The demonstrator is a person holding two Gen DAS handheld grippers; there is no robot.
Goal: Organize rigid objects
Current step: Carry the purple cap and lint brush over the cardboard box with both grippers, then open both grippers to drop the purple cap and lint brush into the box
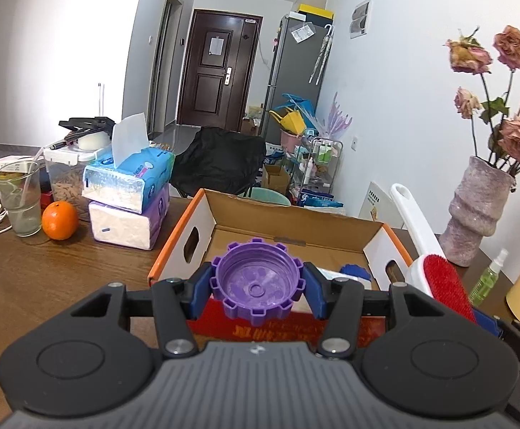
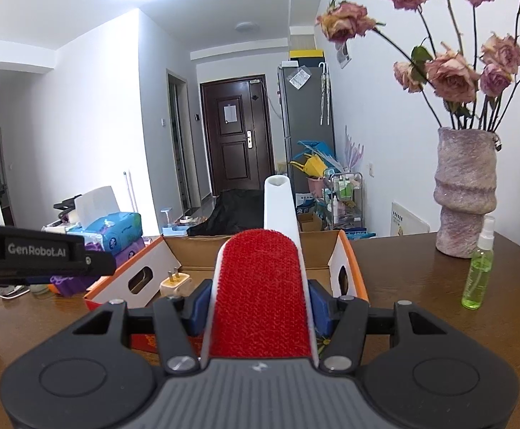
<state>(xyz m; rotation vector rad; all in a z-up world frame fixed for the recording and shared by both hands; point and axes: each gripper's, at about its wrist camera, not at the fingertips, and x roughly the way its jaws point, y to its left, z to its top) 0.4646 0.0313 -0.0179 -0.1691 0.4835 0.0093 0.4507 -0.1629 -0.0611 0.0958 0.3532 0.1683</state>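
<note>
While both claws tilt slightly downward over the near wall of the cardboard box (image 1: 331,227), each is clenched on an object. Held between the blue pads of the left claw (image 1: 257,287), the purple gear-edged cap (image 1: 256,280) has its hollow side facing the camera and hangs above the box's near edge. Gripped by its head in the right claw (image 2: 260,302), the lint brush (image 2: 261,286) shows its red bristle face upward, and its white handle points ahead over the box. In the left wrist view the same brush sits just right of the left claw. Ahead of the right claw and a little to its left, a white plug adapter (image 2: 175,280) lies on the box floor; ahead and right of the left claw, a blue object (image 1: 356,271) and something white lie inside, partly hidden. Right of the right claw, a green spray bottle (image 2: 479,268) and a vase (image 2: 465,193) of dried roses stand on the tabletop (image 2: 421,286).
</note>
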